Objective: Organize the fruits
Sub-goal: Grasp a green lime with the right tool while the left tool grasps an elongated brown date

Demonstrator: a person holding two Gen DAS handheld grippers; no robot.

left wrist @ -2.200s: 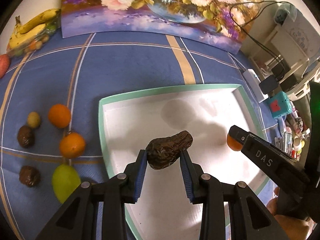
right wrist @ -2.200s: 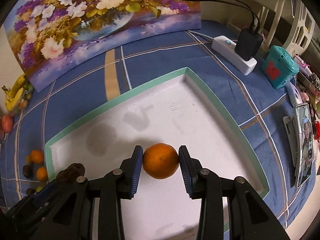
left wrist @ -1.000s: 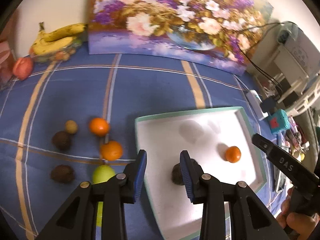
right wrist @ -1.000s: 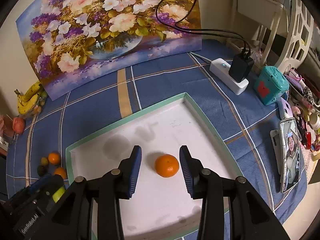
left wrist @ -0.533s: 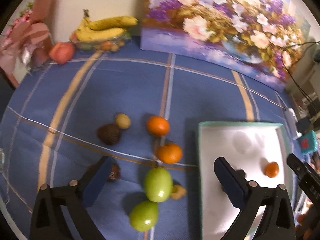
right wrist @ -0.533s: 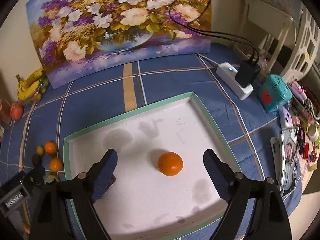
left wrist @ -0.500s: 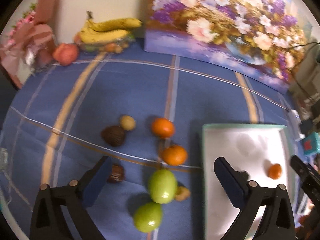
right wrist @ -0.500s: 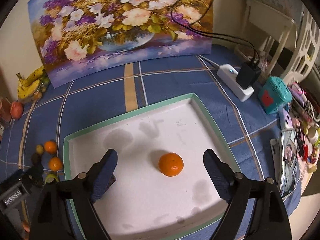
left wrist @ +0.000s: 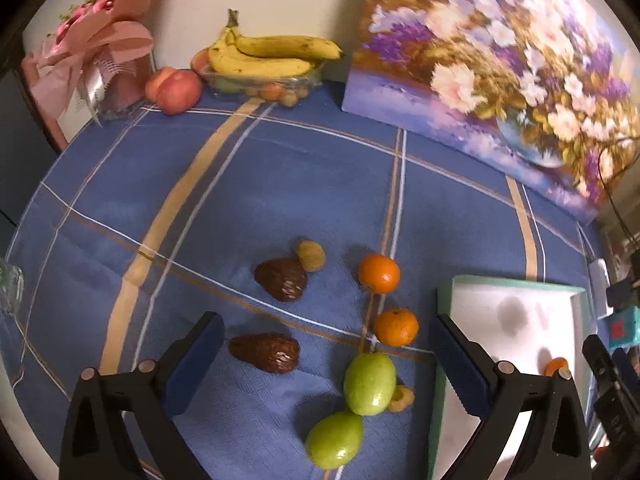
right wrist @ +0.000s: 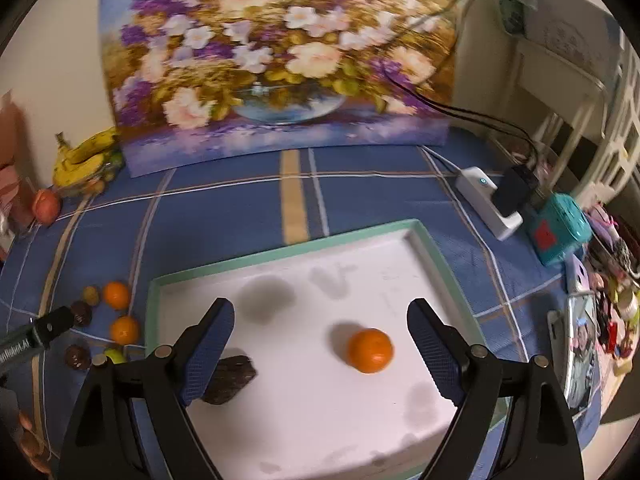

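left gripper: wide, empty | below: green fruit, brown fruit | tray right

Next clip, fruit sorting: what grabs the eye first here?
The floral painting propped against the back wall dominates. In front of it a white tray on the blue cloth holds one orange and a dark brown fruit. Left of the tray lie loose fruits, notably two green ones.

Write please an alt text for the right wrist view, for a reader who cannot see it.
The open right gripper hovers over a white tray with a pale green rim holding a round orange tangerine and a dark brown wrinkled fruit. The tray sits on a blue checked tablecloth, with more small fruits at the left and a flower painting behind.
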